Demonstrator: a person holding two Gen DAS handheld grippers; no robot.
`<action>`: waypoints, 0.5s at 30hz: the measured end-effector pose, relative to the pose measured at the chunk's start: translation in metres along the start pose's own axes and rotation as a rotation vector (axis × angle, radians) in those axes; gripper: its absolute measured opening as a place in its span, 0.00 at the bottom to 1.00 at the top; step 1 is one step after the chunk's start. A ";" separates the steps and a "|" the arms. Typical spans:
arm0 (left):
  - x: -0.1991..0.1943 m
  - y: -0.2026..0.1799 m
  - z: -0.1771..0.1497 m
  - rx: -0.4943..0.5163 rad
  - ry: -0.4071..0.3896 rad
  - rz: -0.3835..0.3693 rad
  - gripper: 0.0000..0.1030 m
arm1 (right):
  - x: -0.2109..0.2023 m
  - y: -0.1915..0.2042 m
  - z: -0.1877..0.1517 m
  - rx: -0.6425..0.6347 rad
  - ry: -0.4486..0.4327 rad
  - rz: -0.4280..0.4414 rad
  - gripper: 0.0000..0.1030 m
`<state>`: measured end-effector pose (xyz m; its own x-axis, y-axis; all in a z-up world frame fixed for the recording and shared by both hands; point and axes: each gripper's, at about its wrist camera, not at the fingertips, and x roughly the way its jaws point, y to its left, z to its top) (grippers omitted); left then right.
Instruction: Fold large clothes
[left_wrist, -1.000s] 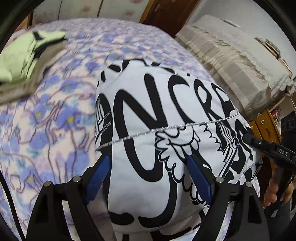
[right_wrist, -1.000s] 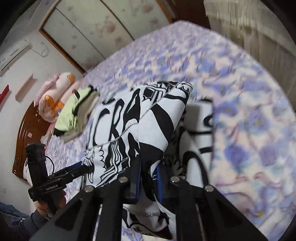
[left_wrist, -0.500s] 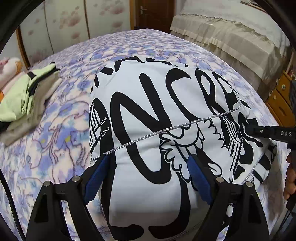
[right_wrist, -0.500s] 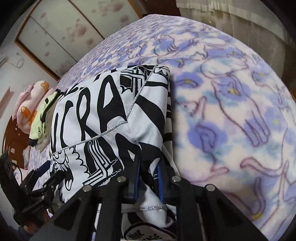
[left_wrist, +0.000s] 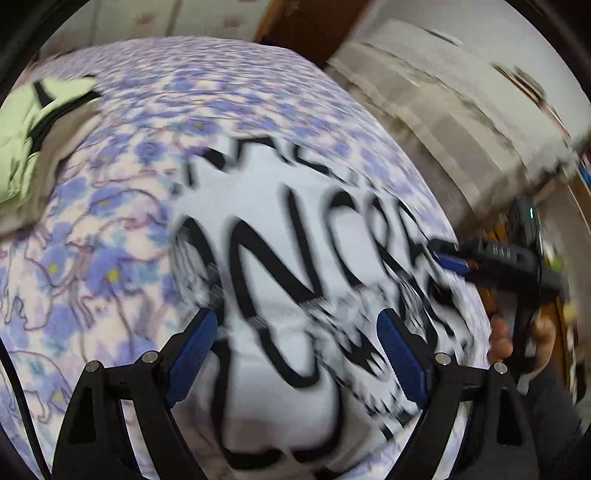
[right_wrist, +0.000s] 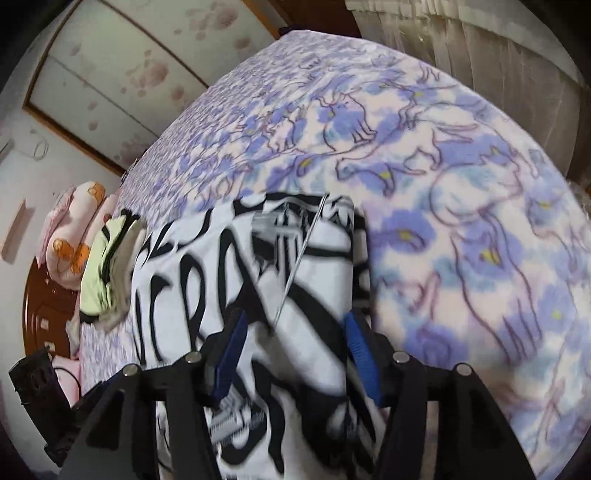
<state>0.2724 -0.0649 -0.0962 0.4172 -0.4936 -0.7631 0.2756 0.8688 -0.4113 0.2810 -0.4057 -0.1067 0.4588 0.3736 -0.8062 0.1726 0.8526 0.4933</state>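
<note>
A white garment with big black lettering (left_wrist: 295, 258) lies folded on the bed, blurred by motion in the left wrist view; it also shows in the right wrist view (right_wrist: 236, 266). My left gripper (left_wrist: 295, 350) is open, its blue pads wide apart over the garment's near edge. My right gripper (right_wrist: 295, 354) is open, its pads on either side of the garment's right part. The right gripper also shows in the left wrist view (left_wrist: 454, 258) at the garment's right edge, held by a hand.
The bed has a purple flowered blanket (right_wrist: 461, 184). A light green and grey pile of clothes (left_wrist: 33, 140) lies at the far left of the bed. A pink pillow (right_wrist: 74, 229) and wooden headboard lie beyond it. Beige drapery (left_wrist: 461, 103) stands at the right.
My right gripper was shut on the garment and has opened. The left gripper stays open and the view has swung, blurring the garment.
</note>
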 end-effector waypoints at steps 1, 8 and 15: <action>0.002 0.007 0.006 -0.017 -0.004 0.012 0.85 | 0.005 -0.002 0.005 0.011 0.004 -0.001 0.54; 0.045 0.038 0.033 -0.087 0.077 0.069 0.85 | 0.035 -0.009 0.019 0.036 0.032 -0.003 0.16; 0.079 0.031 0.041 -0.054 0.127 0.142 0.88 | 0.052 0.001 0.009 -0.085 0.044 -0.232 0.09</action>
<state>0.3494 -0.0786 -0.1493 0.3350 -0.3604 -0.8706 0.1740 0.9317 -0.3187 0.3128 -0.3891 -0.1451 0.3771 0.1785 -0.9088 0.1941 0.9443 0.2659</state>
